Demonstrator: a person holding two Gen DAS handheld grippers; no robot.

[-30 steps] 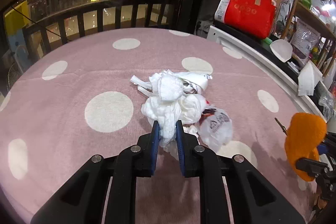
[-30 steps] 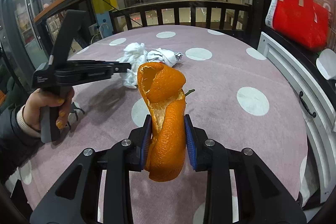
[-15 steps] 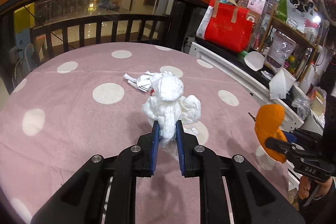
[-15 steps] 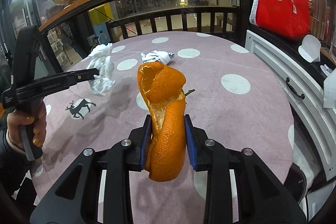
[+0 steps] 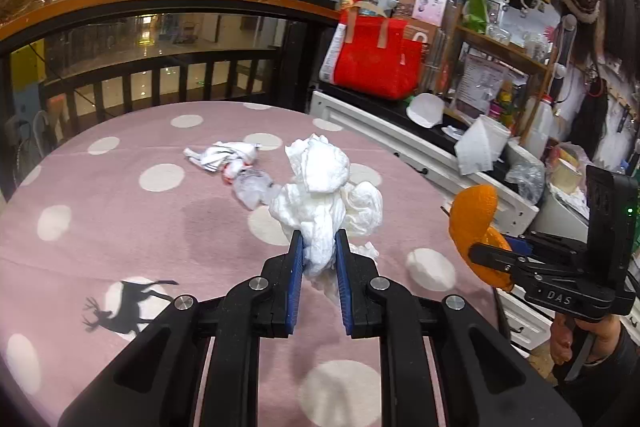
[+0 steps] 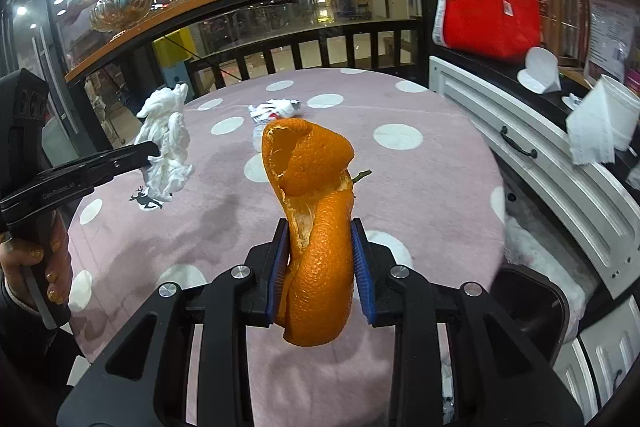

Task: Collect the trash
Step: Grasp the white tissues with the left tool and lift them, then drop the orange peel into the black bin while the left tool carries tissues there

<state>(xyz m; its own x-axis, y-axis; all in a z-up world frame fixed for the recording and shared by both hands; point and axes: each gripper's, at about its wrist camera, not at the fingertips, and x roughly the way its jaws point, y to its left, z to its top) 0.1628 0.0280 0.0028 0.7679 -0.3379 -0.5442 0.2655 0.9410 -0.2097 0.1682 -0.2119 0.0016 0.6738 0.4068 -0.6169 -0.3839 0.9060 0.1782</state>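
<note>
My left gripper (image 5: 318,247) is shut on a wad of white tissue (image 5: 324,187) and holds it in the air above the pink polka-dot tablecloth (image 5: 120,227). The tissue also shows in the right wrist view (image 6: 166,151), hanging from the left gripper (image 6: 154,151). My right gripper (image 6: 320,251) is shut on a large orange peel (image 6: 316,219), held above the table's right side; the peel also shows in the left wrist view (image 5: 474,223). A crumpled white wrapper (image 5: 224,157) and a clear plastic scrap (image 5: 250,189) lie on the cloth.
A dark bin (image 6: 528,303) sits below the table's right edge beside a white cabinet (image 6: 532,163). A red bag (image 5: 376,67) and paper cups (image 5: 480,143) stand on the counter. A black railing (image 5: 140,75) runs behind the table. A small twig (image 6: 360,175) lies on the cloth.
My left gripper has lifted the tissue wad off the wrappers and pulled back and up. My right gripper has risen and drawn back with the peel; the bin has come into view.
</note>
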